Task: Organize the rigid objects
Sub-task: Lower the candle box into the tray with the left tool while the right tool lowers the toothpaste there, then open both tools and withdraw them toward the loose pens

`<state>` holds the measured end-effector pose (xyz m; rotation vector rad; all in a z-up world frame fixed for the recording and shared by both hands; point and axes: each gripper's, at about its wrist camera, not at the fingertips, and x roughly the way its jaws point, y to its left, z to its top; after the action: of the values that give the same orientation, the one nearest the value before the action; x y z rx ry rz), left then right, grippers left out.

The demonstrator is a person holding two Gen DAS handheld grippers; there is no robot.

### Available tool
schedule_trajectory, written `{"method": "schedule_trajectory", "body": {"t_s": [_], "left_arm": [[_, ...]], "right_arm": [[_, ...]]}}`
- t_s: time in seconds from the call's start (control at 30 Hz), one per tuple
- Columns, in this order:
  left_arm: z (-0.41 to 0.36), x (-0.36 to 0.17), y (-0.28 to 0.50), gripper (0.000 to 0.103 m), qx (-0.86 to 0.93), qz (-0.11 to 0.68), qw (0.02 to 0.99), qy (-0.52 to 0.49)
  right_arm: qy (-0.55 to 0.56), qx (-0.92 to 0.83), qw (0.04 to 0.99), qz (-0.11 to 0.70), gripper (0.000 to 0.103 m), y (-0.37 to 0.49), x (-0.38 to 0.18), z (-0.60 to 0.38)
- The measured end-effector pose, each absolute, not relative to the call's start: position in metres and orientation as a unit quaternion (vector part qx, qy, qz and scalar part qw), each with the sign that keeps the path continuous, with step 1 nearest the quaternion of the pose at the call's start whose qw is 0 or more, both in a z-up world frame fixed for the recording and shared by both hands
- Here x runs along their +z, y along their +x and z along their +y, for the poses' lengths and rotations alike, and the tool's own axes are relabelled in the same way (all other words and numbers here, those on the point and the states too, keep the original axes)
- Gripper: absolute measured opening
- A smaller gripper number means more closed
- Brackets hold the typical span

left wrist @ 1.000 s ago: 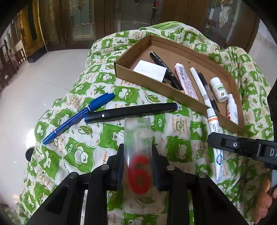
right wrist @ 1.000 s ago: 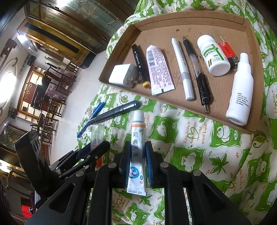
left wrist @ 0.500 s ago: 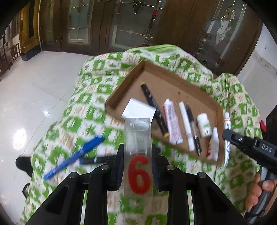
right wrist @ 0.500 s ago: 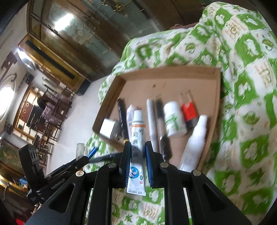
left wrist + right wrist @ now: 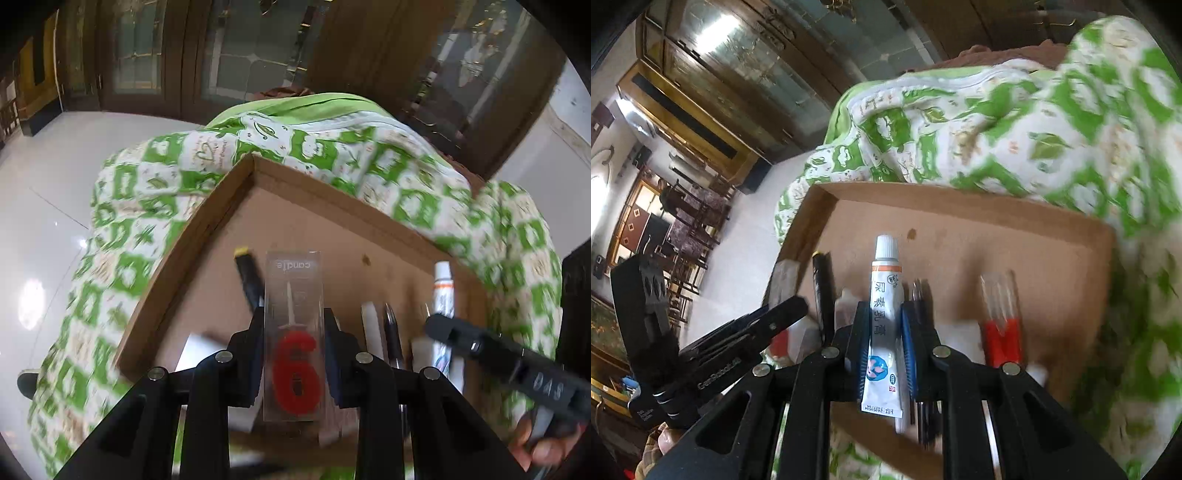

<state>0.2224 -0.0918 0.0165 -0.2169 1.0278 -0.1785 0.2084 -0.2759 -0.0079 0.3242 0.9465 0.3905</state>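
Green-printed cloth under cardboard tray.

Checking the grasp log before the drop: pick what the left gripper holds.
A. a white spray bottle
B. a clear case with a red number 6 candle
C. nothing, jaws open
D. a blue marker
B: in the left wrist view the left gripper is clamped on the clear candle case, red 6 showing, above the cardboard tray.
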Motion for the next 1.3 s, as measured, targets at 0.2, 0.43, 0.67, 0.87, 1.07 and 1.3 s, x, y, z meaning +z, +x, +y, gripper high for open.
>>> {"method": "schedule_trajectory", "body": {"t_s": [0.2, 0.43, 0.67, 0.87, 1.07, 1.3], "left_arm": [[-0.092, 0.000, 0.269, 0.029, -0.068, 0.494, 0.860, -0.113], [-0.087, -0.010, 0.299, 0.029, -0.056, 0.494, 0.860, -0.119], [-0.075, -0.009, 0.295, 0.039, -0.062, 0.493, 0.856, -0.142], [-0.070, 0.017, 0.254, 0.069, -0.067, 0.476, 0.866, -0.139], [-0.054, 0.042, 0.166, 0.080, -0.072, 0.454, 0.876, -0.145], [-0.033, 0.018, 0.061, 0.090, -0.025, 0.460, 0.883, -0.095]], "right_arm": [[0.127, 0.185, 0.853, 0.472, 0.016, 0.246, -0.023, -0.252], [0.105, 0.180, 0.851, 0.483, 0.016, 0.266, -0.036, -0.231], [0.098, 0.169, 0.861, 0.470, 0.028, 0.264, -0.041, -0.227], [0.109, 0.170, 0.872, 0.446, 0.042, 0.231, -0.035, -0.236], [0.143, 0.186, 0.889, 0.392, 0.085, 0.178, -0.009, -0.248], [0.150, 0.241, 0.878, 0.386, 0.103, 0.112, -0.009, -0.239]]}}
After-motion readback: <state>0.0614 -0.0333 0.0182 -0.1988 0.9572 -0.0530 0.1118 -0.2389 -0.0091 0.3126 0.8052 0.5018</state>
